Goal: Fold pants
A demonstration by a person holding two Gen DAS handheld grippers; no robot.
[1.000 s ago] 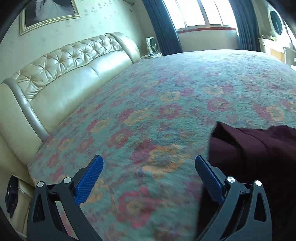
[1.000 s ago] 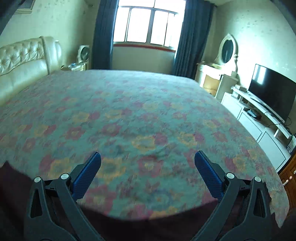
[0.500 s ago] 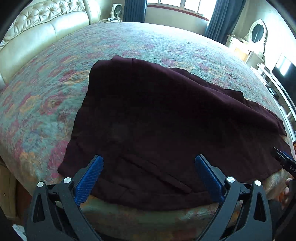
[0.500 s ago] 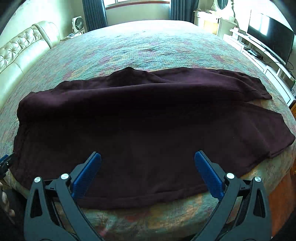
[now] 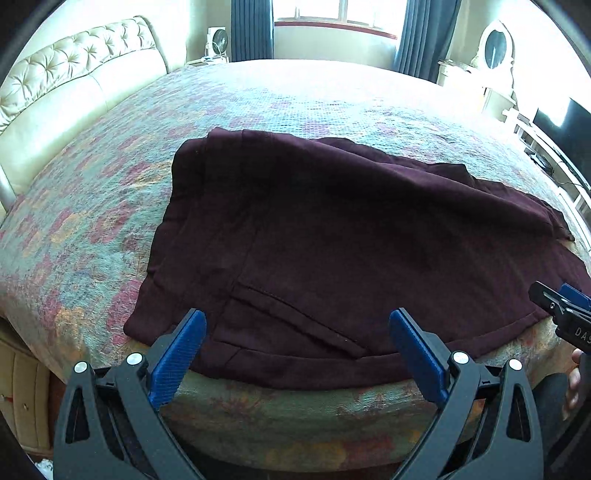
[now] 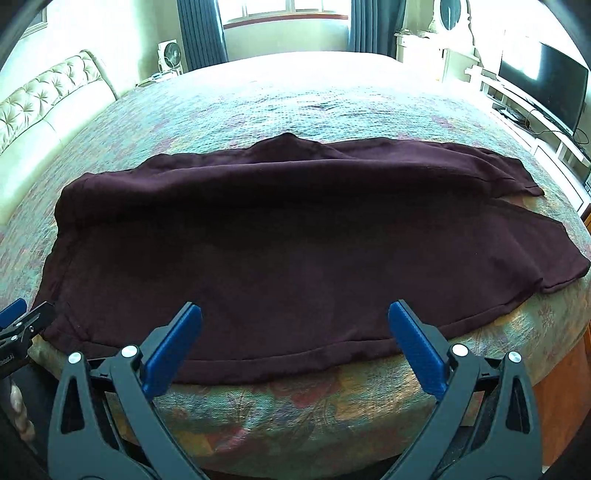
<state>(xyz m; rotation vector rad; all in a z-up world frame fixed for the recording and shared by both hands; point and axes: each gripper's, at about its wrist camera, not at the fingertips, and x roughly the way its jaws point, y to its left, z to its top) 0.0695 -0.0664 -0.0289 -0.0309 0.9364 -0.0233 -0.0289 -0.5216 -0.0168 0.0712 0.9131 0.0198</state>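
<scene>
Both hand-held grippers, left (image 5: 295,354) and right (image 6: 293,349), wide apart (empty).

Daylight floods in from the window (image 5: 334,14) at the far wall, blowing out the far half of the bed (image 6: 295,70). The dark pants (image 6: 295,240) lose fold detail (near black mid-cloth). Heavy fisheye bending, black corners. Both views sharp, no motion blur.

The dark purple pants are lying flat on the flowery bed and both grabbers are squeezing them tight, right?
Not quite. The pants do lie flat on the flowery bed, but the right wrist view shows the right gripper open and holding nothing, and the left wrist view shows the left gripper open too.
</scene>
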